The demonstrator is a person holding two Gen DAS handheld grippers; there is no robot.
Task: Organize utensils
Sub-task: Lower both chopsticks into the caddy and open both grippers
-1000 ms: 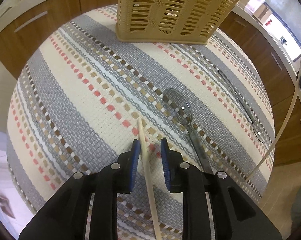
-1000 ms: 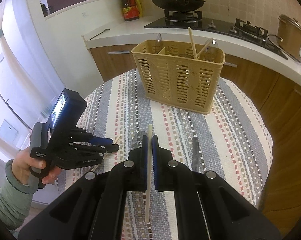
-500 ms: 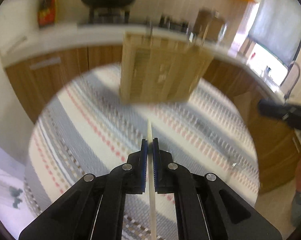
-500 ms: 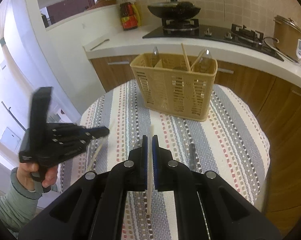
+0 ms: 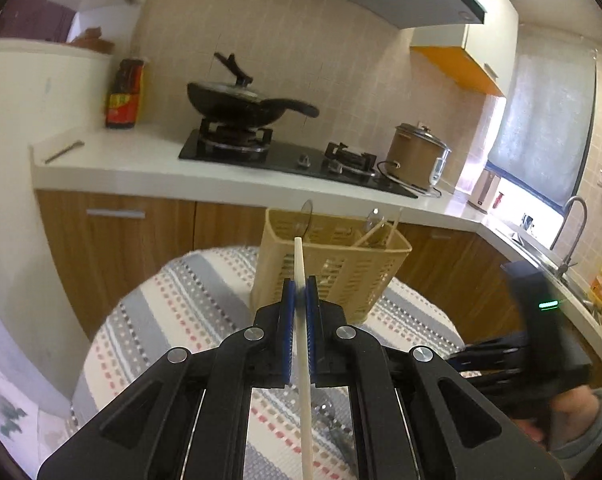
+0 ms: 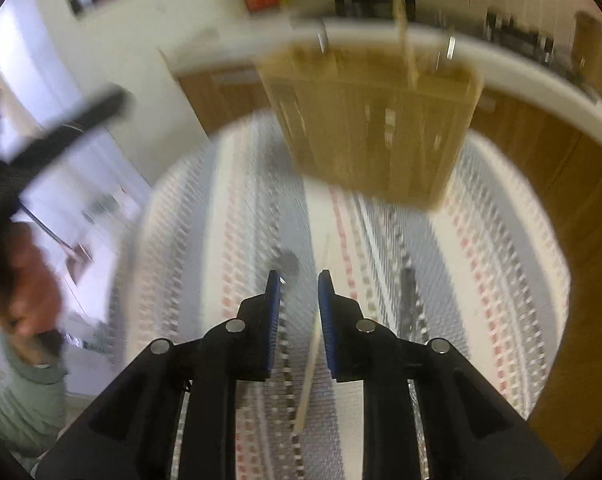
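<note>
In a kitchen with a stove behind, a round surface [image 5: 181, 312] under a striped cloth carries a beige utensil basket [image 5: 333, 264] at its far side. The left hand-held gripper [image 5: 299, 300] is closed on a pale chopstick [image 5: 301, 280], whose long axis points straight toward the basket just ahead. The right hand-held gripper [image 6: 299, 292] has just been opening; a second chopstick [image 6: 313, 352] sits loose between its jaws, above the cloth.

Daylit fisheye views, right one motion-blurred
</note>
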